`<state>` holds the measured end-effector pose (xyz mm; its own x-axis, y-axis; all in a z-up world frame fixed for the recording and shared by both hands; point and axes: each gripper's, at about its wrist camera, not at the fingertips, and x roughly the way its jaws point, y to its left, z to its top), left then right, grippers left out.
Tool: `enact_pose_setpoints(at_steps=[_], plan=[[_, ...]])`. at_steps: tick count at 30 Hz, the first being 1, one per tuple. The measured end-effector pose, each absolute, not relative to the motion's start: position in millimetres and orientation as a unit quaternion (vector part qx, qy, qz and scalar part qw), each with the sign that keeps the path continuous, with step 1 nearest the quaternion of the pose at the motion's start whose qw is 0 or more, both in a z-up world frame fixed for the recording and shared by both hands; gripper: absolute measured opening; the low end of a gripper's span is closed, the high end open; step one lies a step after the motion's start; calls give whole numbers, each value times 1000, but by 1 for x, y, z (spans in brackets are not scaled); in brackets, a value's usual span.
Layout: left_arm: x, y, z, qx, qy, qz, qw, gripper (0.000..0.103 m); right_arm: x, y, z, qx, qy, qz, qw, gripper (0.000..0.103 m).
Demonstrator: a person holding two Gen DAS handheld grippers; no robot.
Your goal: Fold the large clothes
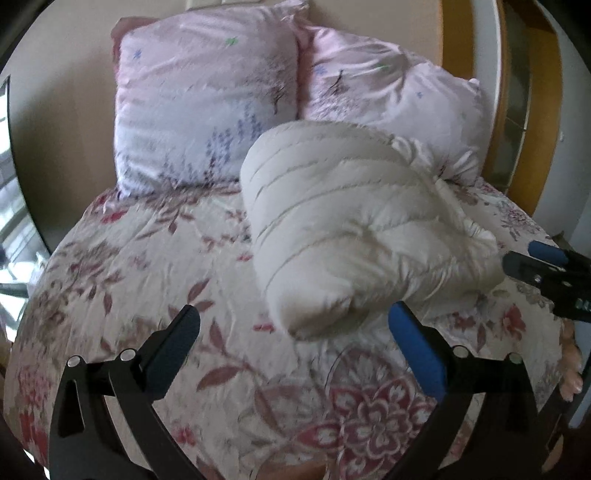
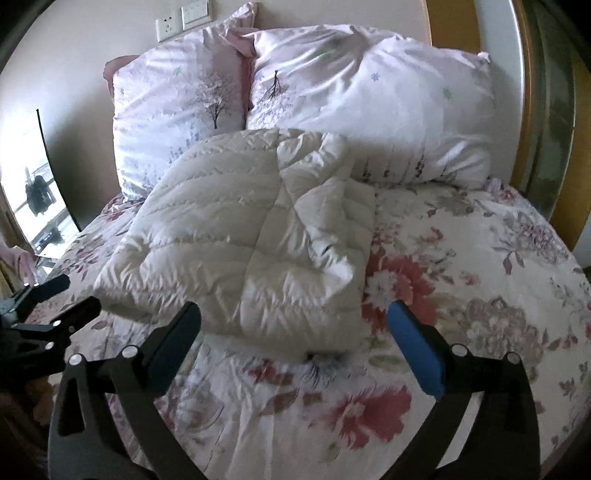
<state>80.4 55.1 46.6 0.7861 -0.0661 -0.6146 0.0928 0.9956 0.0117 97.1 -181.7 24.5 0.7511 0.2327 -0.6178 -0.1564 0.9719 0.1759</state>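
A cream quilted puffer jacket (image 1: 354,229) lies folded into a thick bundle on the floral bedspread (image 1: 147,280), in front of the pillows. It also shows in the right wrist view (image 2: 251,236). My left gripper (image 1: 293,328) is open and empty, just short of the bundle's near end. My right gripper (image 2: 293,325) is open and empty, its jaws wide at the bundle's near edge. The right gripper shows at the right edge of the left wrist view (image 1: 546,266), beside the bundle. The left gripper shows at the left edge of the right wrist view (image 2: 55,299).
Two pink printed pillows (image 2: 177,110) (image 2: 369,99) lean against the wall behind the jacket. A wooden frame (image 2: 532,110) stands on the right. A window (image 2: 33,199) is at the left. Wall sockets (image 2: 170,24) sit above the pillows.
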Motion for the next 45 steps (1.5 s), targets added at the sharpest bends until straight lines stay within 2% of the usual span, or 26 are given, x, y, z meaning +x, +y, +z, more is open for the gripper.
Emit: enact_pose_setpoints(at_steps=[20, 45], plan=[[82, 48, 9, 33, 396, -17, 917, 102, 89, -155, -18, 29, 429, 94, 898, 101], [89, 50, 0, 30, 410, -13, 912, 102, 95, -152, -28, 18, 446, 88, 891, 101]])
